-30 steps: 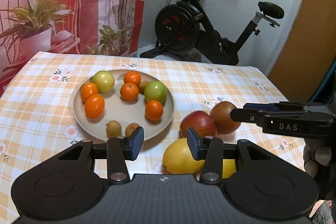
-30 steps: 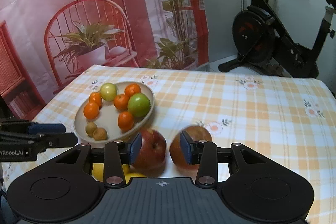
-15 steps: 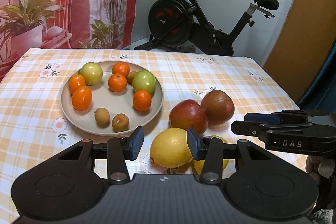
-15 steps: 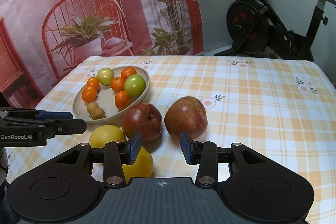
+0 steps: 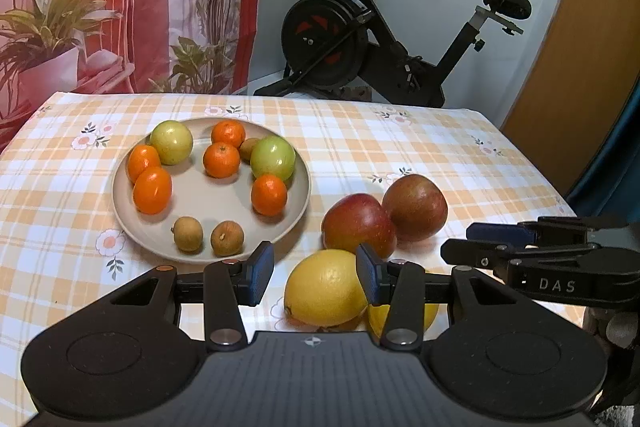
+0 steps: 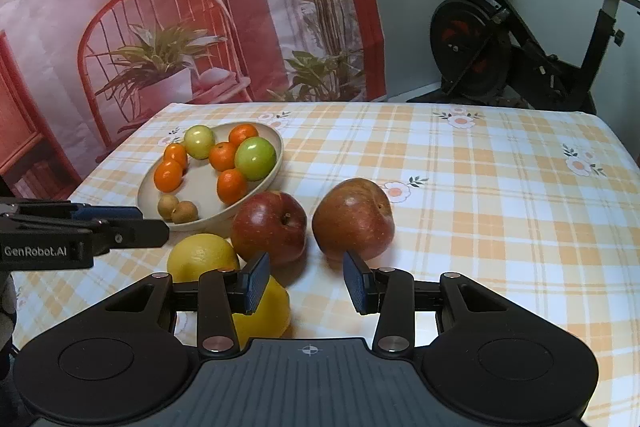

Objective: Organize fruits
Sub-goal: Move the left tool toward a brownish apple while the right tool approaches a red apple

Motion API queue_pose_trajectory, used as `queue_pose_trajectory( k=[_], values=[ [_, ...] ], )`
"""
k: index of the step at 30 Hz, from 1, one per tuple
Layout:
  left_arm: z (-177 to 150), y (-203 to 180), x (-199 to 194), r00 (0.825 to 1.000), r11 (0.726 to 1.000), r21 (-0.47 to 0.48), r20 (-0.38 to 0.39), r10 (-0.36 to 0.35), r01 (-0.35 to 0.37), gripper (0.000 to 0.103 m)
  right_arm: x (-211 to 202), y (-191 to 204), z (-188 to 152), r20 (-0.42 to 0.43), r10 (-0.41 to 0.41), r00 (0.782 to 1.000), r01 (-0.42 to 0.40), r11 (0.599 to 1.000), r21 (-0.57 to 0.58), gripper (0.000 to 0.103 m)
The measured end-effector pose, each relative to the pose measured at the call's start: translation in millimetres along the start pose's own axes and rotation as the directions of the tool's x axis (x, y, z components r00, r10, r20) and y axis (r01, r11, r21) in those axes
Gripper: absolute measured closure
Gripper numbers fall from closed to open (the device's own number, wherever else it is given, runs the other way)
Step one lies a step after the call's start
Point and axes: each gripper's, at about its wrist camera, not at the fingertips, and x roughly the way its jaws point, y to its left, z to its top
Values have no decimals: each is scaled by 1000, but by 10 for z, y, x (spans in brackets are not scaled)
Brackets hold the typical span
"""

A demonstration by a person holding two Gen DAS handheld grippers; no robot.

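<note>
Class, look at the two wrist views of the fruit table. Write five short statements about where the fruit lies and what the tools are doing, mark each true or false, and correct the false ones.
1. Both red apples lie on the plate. False: the left red apple and the right red apple sit on the tablecloth, beside the plate.
2. Five small oranges are on the plate. True.
3. The left tool grips a yellow citrus fruit. False: its jaws stand open and empty above the yellow fruit.
4. Two small brown fruits lie at the plate's near edge. True.
5. The right tool holds an apple. False: it is open and empty, short of the apples.
</note>
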Motion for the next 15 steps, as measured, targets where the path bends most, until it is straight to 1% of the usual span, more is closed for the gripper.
queue_pose_trajectory(
  k=[10,15],
  values=[
    [173,-104,119,1000,999,38,-1,-12,13,55,80,-40,1,-16,7,1000,-7,1000,-2,65],
    [335,-159,295,999,998,46,-38,-28,30,56,140,-23,4,-25,18,1000,-19,1000,-12,65]
  ],
)
